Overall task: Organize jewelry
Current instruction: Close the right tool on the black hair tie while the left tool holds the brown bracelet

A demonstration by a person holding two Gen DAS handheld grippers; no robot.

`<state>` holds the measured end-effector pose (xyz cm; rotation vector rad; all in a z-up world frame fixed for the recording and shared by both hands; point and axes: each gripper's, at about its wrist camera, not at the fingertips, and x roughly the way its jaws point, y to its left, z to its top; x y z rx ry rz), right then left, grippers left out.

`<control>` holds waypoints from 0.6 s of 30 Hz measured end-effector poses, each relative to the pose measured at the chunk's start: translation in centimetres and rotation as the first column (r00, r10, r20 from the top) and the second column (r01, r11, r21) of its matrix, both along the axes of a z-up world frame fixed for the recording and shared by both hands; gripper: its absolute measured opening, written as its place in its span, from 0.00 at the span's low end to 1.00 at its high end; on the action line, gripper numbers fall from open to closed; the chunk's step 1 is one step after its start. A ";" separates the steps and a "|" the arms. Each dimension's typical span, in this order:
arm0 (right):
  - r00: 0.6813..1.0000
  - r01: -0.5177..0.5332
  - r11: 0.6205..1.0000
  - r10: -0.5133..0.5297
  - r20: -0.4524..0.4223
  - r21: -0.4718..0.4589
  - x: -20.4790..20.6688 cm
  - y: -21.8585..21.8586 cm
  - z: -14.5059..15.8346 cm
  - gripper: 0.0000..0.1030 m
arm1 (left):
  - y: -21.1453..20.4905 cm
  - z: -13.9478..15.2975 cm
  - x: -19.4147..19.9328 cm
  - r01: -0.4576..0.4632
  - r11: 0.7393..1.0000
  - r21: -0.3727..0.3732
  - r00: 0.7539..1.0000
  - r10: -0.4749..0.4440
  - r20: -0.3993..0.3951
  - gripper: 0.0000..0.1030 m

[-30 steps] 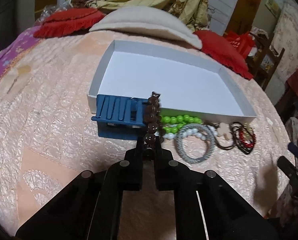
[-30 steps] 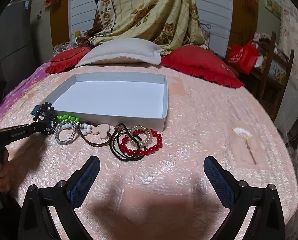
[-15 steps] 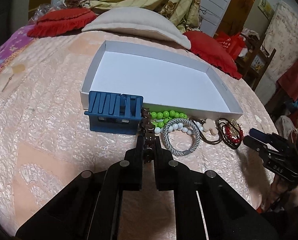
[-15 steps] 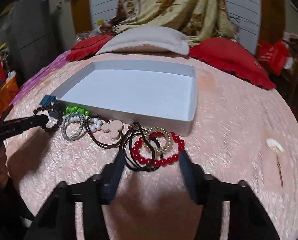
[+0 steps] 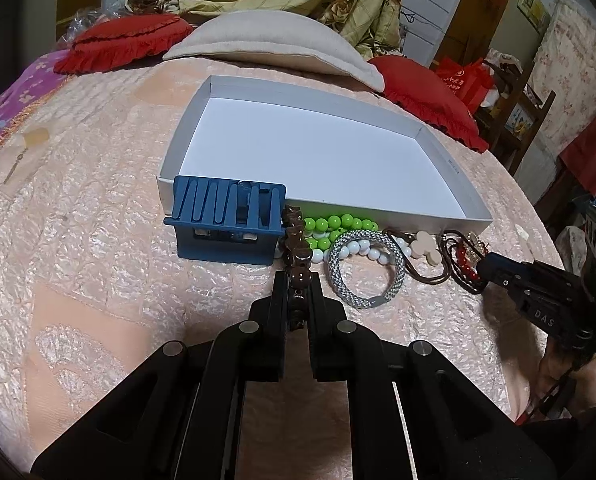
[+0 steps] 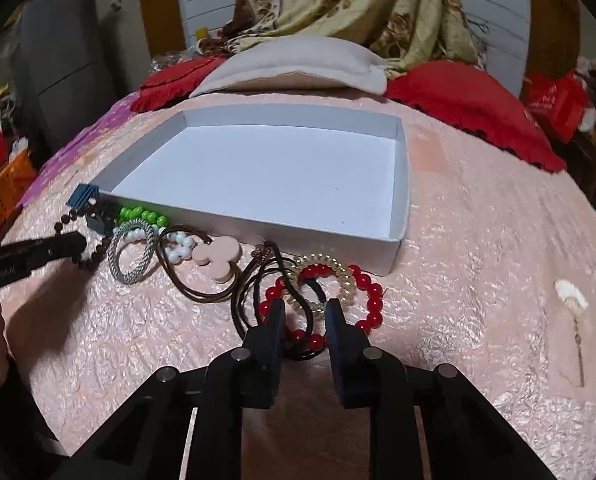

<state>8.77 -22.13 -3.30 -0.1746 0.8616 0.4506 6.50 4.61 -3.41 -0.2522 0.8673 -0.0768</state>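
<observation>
My left gripper (image 5: 298, 282) is shut on a brown bead bracelet (image 5: 296, 240) and holds it just off the bedspread, in front of a blue holder (image 5: 228, 220). It also shows in the right wrist view (image 6: 70, 246). A white open box (image 5: 317, 148) lies behind. My right gripper (image 6: 305, 308) has narrowed but is still open around the near side of a red bead bracelet (image 6: 367, 292) and black cords (image 6: 254, 292). A grey woven bangle (image 5: 363, 268), green beads (image 5: 329, 226), white beads (image 6: 178, 248) and a pink charm (image 6: 220, 258) lie between.
The pink quilted bedspread (image 5: 98, 260) covers the bed. Red cushions (image 6: 469, 100) and a beige pillow (image 5: 274, 44) lie at the back. A small white hairpin (image 6: 571, 300) lies to the right.
My right gripper has moved in to the red bracelet and narrowed its jaws from wide open. My left gripper has lowered slightly with the brown bracelet.
</observation>
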 end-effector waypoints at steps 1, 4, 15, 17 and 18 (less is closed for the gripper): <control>1.000 0.003 1.000 -0.003 -0.007 0.001 0.1 0.0 -0.1 0.16 | -0.1 0.0 0.0 0.000 1.000 0.002 1.000 0.000 0.000 0.07; 1.000 -0.014 1.000 0.014 -0.011 0.007 0.2 0.2 -0.1 0.03 | -0.3 -0.1 0.1 0.006 1.000 0.013 1.000 -0.006 0.001 0.07; 0.991 0.021 0.976 -0.050 0.128 0.219 -2.6 -1.8 4.6 0.02 | -0.2 0.8 -0.5 0.009 1.000 0.000 0.999 -0.009 0.039 0.07; 0.989 0.013 0.970 -0.049 0.142 0.241 -3.4 -1.9 5.1 0.02 | -0.2 1.3 -1.0 0.015 1.000 -0.005 0.998 -0.015 0.060 0.07; 0.988 0.007 0.969 -0.045 0.148 0.246 -3.8 -1.8 5.2 0.02 | -0.2 1.5 -1.2 0.018 1.000 -0.008 0.997 -0.018 0.069 0.07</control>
